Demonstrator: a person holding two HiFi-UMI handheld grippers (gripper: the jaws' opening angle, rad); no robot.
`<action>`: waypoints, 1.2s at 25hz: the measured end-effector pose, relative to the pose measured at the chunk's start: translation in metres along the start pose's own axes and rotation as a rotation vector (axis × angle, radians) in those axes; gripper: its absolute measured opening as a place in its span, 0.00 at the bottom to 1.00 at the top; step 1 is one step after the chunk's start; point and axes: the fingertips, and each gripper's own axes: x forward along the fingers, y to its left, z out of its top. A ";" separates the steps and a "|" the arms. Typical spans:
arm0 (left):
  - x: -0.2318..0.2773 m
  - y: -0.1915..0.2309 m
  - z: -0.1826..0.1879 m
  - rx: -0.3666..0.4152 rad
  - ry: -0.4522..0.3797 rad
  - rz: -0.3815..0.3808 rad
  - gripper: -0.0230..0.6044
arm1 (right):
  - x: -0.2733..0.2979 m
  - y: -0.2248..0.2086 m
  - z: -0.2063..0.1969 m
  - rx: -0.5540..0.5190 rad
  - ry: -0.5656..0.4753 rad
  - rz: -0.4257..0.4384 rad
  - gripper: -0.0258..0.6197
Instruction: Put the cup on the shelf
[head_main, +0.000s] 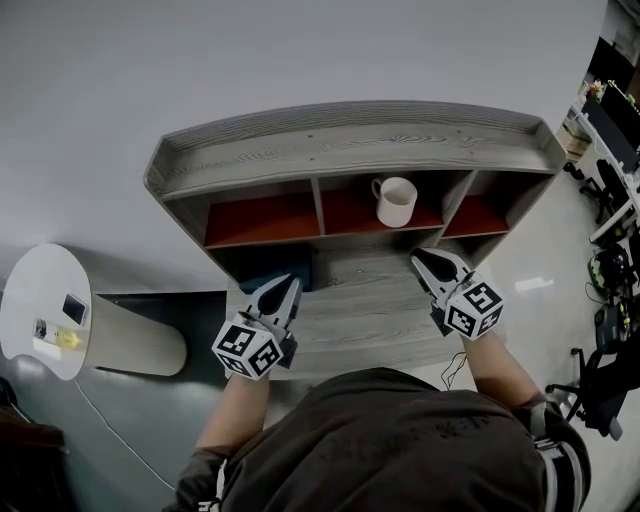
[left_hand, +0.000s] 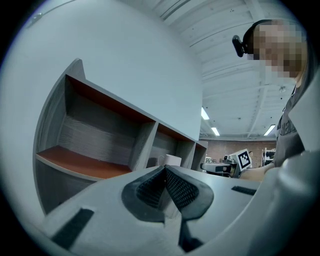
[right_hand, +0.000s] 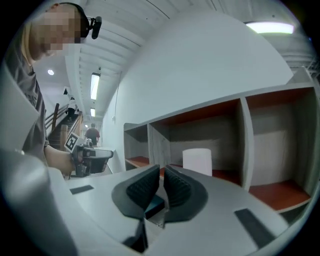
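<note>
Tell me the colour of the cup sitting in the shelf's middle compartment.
White; the cup shows best in the head view.

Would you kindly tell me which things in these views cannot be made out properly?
Cup, left gripper view: only its top shows above the left gripper; the rest is covered.
Cup, right gripper view: its base sits behind the right gripper; no handle shows.
Small items on the round table, head view: too small to identify.
</note>
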 end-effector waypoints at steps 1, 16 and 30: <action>-0.001 0.000 0.000 0.003 0.000 0.003 0.04 | 0.000 0.002 -0.002 0.000 -0.001 0.009 0.04; -0.004 -0.002 -0.007 0.015 -0.001 0.009 0.04 | 0.001 0.006 0.002 0.014 -0.018 0.039 0.03; -0.006 -0.001 -0.003 0.020 -0.006 0.014 0.04 | 0.005 0.004 0.005 -0.009 -0.008 0.031 0.03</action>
